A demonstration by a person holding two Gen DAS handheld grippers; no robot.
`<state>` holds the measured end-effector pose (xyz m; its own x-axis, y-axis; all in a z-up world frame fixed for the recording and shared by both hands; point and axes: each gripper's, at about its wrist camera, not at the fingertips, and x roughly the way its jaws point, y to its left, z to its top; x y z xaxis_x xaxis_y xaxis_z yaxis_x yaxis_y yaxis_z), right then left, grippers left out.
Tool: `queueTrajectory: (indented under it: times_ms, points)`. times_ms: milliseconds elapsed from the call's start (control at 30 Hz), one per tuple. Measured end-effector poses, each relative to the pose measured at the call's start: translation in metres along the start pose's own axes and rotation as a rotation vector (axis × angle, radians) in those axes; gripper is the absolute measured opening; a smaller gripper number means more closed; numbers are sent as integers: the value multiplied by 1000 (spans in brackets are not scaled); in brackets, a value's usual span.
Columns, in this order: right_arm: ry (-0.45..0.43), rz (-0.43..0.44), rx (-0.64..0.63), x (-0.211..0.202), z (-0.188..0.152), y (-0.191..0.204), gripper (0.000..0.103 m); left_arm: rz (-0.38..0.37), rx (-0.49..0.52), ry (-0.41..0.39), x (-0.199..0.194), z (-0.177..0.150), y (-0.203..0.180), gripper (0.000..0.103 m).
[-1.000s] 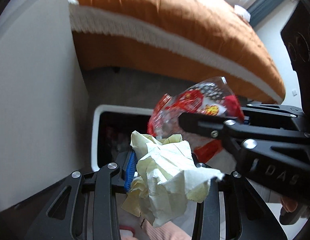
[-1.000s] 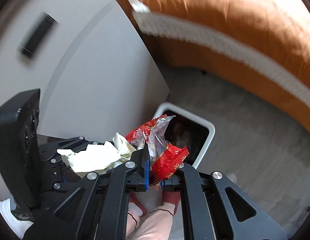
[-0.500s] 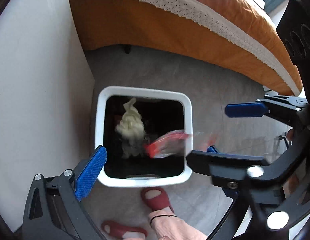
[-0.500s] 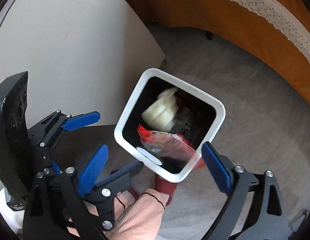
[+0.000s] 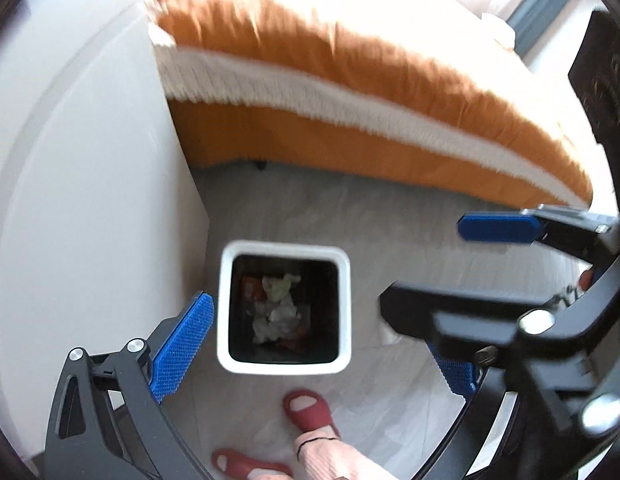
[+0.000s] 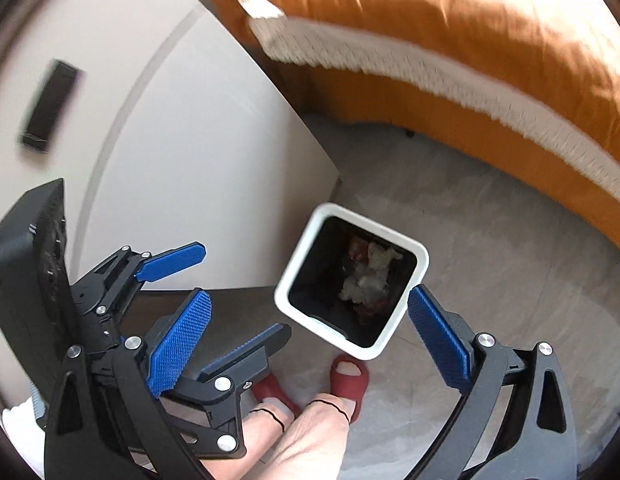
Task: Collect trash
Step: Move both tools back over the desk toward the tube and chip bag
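Note:
A white square bin stands on the grey floor, below both grippers. Crumpled pale paper lies inside it, with a red wrapper beside it. My left gripper hangs open above the bin, with nothing between its blue pads. My right gripper is to its right, also open. In the right wrist view the bin shows the paper and red wrapper at its bottom. There my right gripper is open and empty, and my left gripper stands open at the left.
An orange bed cover with a white fringe runs behind the bin. A white cabinet flanks the bin's left; a black slab lies on it. The person's red slippers are just in front of the bin.
Both grippers opened and let go of the paper and the red wrapper, which fell into the bin. Both then rose, so the bin looks smaller and farther below.

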<state>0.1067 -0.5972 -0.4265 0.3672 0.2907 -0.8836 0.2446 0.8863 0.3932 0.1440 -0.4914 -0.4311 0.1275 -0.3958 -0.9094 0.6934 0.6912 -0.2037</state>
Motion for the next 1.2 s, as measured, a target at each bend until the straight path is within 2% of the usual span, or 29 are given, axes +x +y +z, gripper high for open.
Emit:
queueTrajectory:
  times_ms: [167,300,400,500,700,933,1033,1200]
  points:
    - [-133,7,-46,-72,6,43,98,25,-1,-140,-97,9,-16,99]
    - [-256,70,-92,-134,13,78,98,41,-14,-268,-179,9,-22,99]
    - [-317,135,-188,-170,22,123,98,59,-38,-347,-238,-1,-15,99]
    - [-352,173,-308,-185,28,170,98,131,-63,-400,-288,-17,1,99]
    - [-357,234,-559,-187,30,270,98,378,-176,-458,-364,-61,60,98]
    - [-309,320,-796,-169,17,366,98,630,-410,-479,-425,-119,154,98]
    - [-287,308,-860,-153,10,396,98,697,-476,-465,-435,-138,192,98]
    - [-237,296,-908,-129,-7,412,98,728,-508,-448,-443,-165,235,98]
